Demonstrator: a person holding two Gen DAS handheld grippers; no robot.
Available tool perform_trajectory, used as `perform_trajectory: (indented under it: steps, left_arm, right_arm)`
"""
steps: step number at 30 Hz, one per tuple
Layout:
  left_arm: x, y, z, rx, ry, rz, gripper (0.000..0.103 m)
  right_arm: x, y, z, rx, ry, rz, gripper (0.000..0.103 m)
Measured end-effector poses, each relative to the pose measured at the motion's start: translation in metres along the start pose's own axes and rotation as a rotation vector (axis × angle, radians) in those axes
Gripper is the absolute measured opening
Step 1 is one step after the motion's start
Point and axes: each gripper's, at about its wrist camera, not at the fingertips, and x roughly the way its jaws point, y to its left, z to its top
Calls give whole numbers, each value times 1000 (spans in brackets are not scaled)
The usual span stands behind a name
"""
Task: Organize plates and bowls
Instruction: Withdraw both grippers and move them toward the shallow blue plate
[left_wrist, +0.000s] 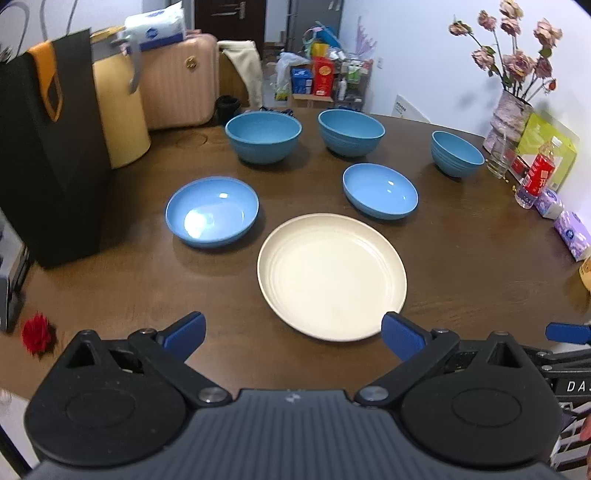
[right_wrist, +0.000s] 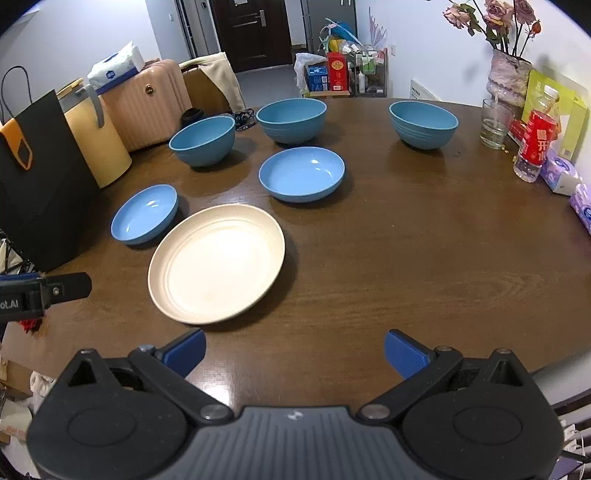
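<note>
A cream plate lies on the brown table near the front. Two shallow blue dishes sit behind it; they also show in the right wrist view. Three deep blue bowls stand in a row further back. My left gripper is open and empty, just in front of the plate's near rim. My right gripper is open and empty above the bare table, right of the plate.
A black paper bag and a yellow bin stand at the left edge. A vase, glass, red-labelled bottle and tissue packs line the right edge. A red flower lies front left.
</note>
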Motion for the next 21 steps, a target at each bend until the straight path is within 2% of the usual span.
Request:
perform_trajectory:
  steps: [6, 12, 21]
  left_arm:
    - [-12, 7, -11, -81, 19, -12, 103]
    - [-19, 17, -13, -129, 23, 11, 103]
    - [-16, 27, 2, -96, 22, 25, 103]
  right_arm:
    - [-11, -1, -6, 14, 11, 22, 103]
    - [-20, -1, -9, 10, -2, 21, 103]
    - [-15, 11, -5, 23, -22, 35, 103]
